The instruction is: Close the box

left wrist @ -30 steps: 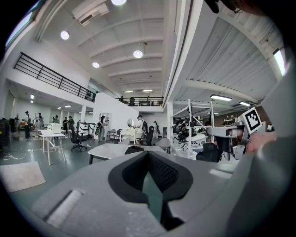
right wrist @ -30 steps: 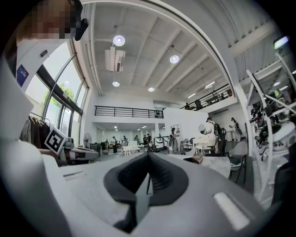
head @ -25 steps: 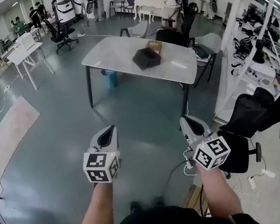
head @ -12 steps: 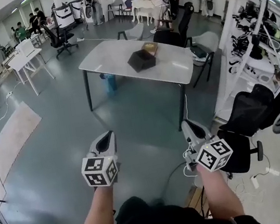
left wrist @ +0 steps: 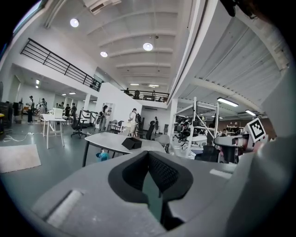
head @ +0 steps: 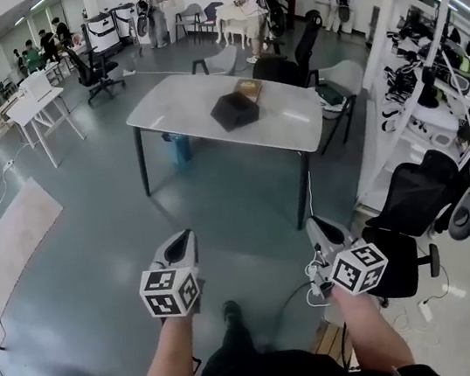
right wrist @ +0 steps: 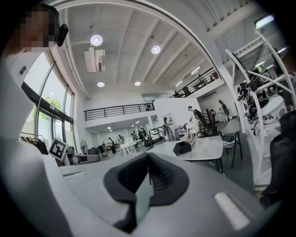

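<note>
A dark box (head: 234, 110) with a tan lid part open at its far side sits on a light grey table (head: 178, 109) several steps ahead. It shows small in the left gripper view (left wrist: 132, 143) and the right gripper view (right wrist: 182, 147). My left gripper (head: 181, 249) is held low in front of me, shut, with nothing between its jaws. My right gripper (head: 323, 232) is beside it at the right, also shut and empty. Both are far from the box.
Grey floor lies between me and the table. A black office chair (head: 411, 208) stands at my right, with shelving (head: 438, 71) behind it. A blue bin (head: 178, 148) stands under the table, chairs (head: 336, 87) beyond it. People (head: 251, 1) stand at the back. A beige mat (head: 13, 236) lies left.
I have walked a little nearer the table; the box and table sit slightly lower and larger in the head view. Both grippers stay shut, held about the same way.
</note>
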{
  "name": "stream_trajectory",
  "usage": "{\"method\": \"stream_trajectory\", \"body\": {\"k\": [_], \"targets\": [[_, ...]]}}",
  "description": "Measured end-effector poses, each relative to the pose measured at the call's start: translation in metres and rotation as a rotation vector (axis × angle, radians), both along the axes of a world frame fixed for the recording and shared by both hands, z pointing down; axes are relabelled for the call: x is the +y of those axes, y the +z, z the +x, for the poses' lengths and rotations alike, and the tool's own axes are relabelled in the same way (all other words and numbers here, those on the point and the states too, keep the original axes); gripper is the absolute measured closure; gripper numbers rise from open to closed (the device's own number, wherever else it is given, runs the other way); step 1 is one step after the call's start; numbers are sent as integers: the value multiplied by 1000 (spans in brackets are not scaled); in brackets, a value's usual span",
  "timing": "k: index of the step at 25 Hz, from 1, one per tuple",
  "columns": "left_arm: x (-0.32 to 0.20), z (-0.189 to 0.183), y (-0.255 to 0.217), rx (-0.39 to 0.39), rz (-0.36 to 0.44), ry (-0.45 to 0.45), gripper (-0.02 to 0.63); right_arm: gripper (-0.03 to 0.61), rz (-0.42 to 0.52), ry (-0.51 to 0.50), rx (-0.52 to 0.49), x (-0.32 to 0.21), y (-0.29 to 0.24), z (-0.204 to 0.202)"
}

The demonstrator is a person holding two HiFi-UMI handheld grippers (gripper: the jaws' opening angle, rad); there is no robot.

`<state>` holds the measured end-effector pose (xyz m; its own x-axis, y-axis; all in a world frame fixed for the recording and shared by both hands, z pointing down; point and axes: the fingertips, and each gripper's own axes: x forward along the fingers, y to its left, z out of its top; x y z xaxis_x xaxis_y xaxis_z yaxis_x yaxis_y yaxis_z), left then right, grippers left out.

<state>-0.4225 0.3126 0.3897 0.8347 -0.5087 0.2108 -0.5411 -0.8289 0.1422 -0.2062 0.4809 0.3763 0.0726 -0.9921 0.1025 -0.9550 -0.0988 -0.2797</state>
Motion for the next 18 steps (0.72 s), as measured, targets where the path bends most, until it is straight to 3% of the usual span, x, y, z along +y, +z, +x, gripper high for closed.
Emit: {"method": "stream_trajectory", "body": {"k": [6,11,18], "targets": [[-76,20,13,-9,3,24,603,575,-38,-10,4,-81,12,11],[-158,38,2,33,6,23,603,575,-42,-33,20,-163,7,22],[-238,66,6,30,-13,66,603,575,-36,-3,6,-237,-4,47]]}}
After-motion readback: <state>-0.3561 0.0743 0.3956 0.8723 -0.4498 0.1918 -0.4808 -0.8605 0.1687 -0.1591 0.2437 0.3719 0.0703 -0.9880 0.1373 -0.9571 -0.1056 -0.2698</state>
